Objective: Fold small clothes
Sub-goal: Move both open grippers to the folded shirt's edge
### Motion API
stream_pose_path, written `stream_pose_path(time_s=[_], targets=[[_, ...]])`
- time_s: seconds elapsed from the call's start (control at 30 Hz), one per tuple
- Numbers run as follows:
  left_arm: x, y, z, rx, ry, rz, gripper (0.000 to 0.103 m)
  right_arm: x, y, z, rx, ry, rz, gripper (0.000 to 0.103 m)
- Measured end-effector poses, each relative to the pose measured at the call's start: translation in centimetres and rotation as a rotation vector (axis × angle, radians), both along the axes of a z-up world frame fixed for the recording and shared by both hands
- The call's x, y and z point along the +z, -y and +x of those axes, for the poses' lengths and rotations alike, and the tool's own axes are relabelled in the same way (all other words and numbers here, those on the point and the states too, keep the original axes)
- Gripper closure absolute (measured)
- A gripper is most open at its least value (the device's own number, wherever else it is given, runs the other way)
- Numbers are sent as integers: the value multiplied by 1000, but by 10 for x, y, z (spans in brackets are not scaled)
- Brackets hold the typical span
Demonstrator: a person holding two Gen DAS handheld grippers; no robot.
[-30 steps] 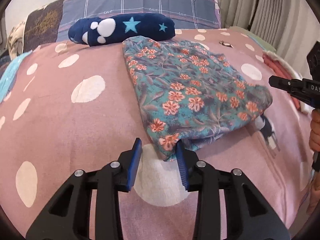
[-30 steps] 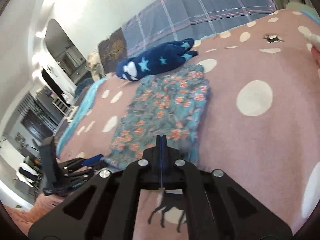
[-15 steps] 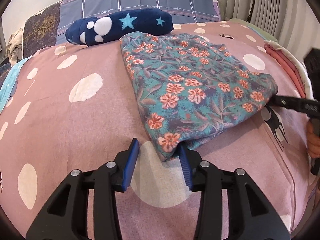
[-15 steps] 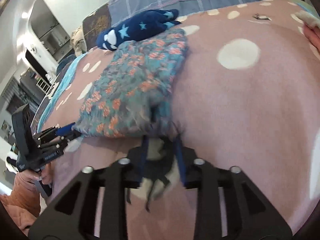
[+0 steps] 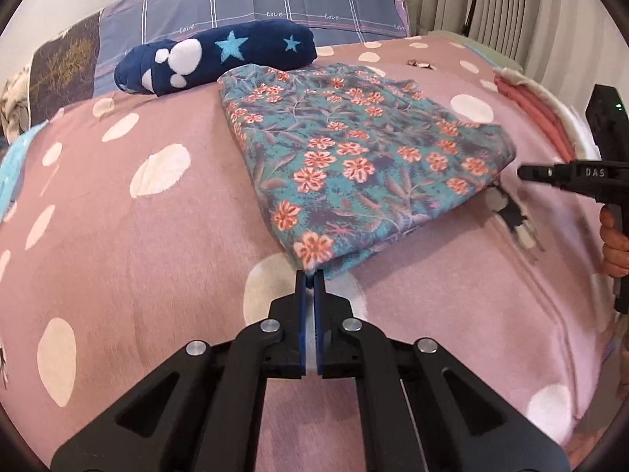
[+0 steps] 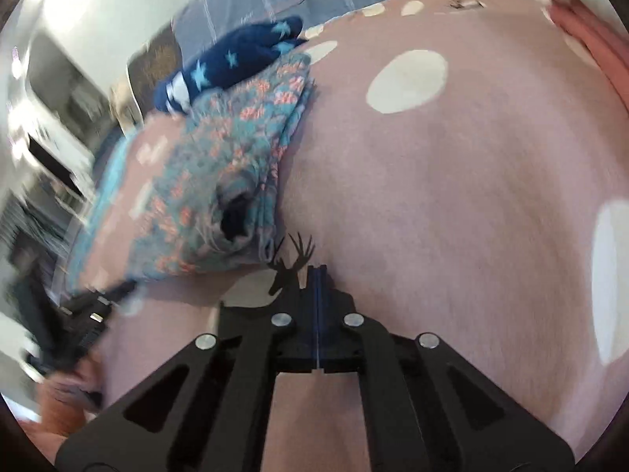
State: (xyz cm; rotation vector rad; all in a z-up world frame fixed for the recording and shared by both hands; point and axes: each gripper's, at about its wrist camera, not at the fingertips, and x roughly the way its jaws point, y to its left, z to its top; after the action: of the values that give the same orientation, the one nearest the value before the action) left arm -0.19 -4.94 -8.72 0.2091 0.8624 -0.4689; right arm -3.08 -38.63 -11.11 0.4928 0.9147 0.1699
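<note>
A folded teal garment with orange flowers (image 5: 354, 157) lies flat on the pink dotted bedsheet (image 5: 137, 236). My left gripper (image 5: 313, 275) sits at its nearest corner, the blue pads closed together with the tip of that corner pinched between them. My right gripper (image 5: 525, 173) comes in from the right, its tip just beside the garment's right corner. In the right wrist view my right gripper (image 6: 317, 269) is shut with nothing in it, low over the sheet by a deer print. The garment (image 6: 220, 181) lies to its left, its open layered corner apart from the jaws.
A navy plush cushion with stars and a paw print (image 5: 216, 59) lies behind the garment, touching its far edge. Plaid pillows (image 5: 275, 4) line the headboard. Folded pink clothes (image 5: 530, 118) sit at the bed's right edge by the curtains (image 5: 491, 8). A hand (image 5: 615, 244) grips the right tool.
My left jaws, open around the garment's near corner before, have closed on it. The right gripper sank toward the bed, opened briefly, and has shut again beside the right corner.
</note>
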Motion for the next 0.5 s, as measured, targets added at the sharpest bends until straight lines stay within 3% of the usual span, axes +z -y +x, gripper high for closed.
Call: stream_pose_path(time_s=[0.17,0.23,0.3,0.37,0.4,0.5], targets=[[30,1,-4,-34,8,-146,100,44,-25,-4,107,175,-8,99],[34,9,2,-46,21,-155,100,53,-44,4,176,212,6,99],[20,20,12,-48,11,-95,100,47,-59,18,185,167,-50,99],[-13,24,25,-19,-74,-27,100,25,-66,31,130,53,-165,103],[-15,20,23,-11,-54,-57,100,5,-65,37,88,-24,-216,103],[-6,11,23,-14,-79,-115,96,-1,-60,25,79,-14,-157,103]])
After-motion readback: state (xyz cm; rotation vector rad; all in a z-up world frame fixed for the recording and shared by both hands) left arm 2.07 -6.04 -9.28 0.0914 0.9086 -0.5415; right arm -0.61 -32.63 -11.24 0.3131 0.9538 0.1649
